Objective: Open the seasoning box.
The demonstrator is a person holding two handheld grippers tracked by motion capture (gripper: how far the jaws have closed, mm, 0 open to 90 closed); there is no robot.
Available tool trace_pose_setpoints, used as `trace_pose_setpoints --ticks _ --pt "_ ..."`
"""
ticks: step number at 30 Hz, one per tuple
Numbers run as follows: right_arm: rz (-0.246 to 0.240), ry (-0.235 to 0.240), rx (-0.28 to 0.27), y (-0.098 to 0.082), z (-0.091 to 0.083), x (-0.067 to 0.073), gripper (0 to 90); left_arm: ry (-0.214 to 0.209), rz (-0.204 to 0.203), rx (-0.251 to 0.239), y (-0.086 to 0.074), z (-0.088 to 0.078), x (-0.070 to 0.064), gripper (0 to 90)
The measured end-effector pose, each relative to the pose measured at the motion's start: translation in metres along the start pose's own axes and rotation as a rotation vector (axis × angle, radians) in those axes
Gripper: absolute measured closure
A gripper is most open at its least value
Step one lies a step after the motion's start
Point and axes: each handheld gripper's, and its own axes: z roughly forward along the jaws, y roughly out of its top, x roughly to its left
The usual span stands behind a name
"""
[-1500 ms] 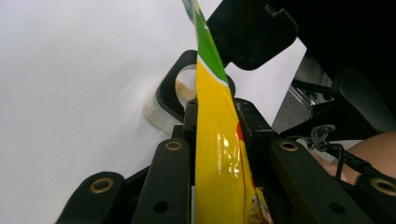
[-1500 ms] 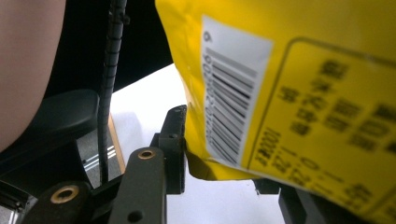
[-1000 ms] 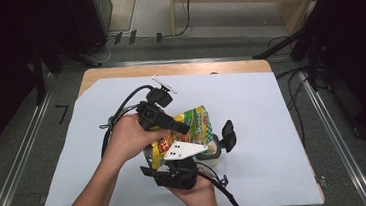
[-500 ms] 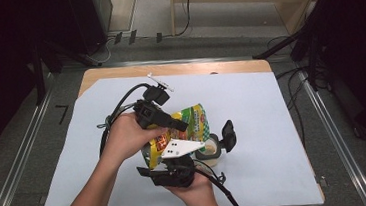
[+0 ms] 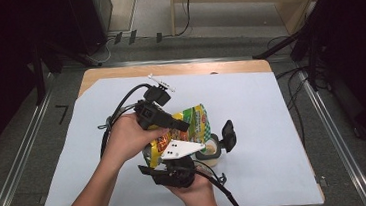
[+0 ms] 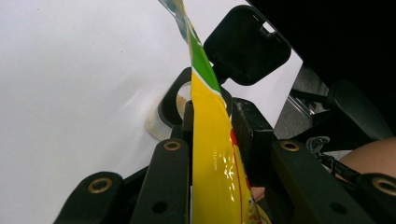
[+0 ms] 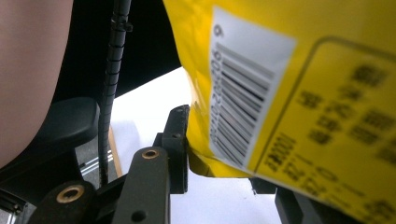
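Both black two-jaw grippers hold one shiny yellow and green snack bag (image 5: 185, 128) up over the small clear round jar (image 5: 208, 153) with its black flip lid (image 5: 228, 135) open. Left gripper (image 6: 211, 126) pinches the thin bag edge tight. Right gripper (image 7: 219, 140) has just been closing on the bag's bottom corner. If the bag tips too fast, food could miss the little jar and spill onto the white table cover (image 5: 271, 105).

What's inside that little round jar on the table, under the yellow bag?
The jar holds something pale and grainy, glimpsed beside the bag in the left gripper view. Its black lid is flipped open. The bag covers the rest of the contents.
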Motion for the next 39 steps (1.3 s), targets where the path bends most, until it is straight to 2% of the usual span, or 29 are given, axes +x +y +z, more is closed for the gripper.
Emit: trace_pose_setpoints --ticks 13,24,29,39 --pt "0.009 -0.001 -0.002 0.0003 -0.0007 -0.0004 66.8 -0.018 -0.001 -0.011 -0.0011 -0.0011 0.0008 72.0" --pt "0.025 -0.001 0.003 -0.0001 -0.0003 -0.0016 66.8 -0.015 -0.005 0.000 -0.0012 -0.0007 0.0010 69.9" --pt "0.024 -0.001 -0.001 0.0001 -0.0008 -0.0011 66.7 0.000 -0.012 -0.002 -0.0014 -0.0007 0.0004 67.4" --pt "0.018 -0.005 0.003 0.0001 -0.0011 0.0006 66.6 0.008 -0.023 0.003 -0.0022 -0.0002 0.0018 71.0"
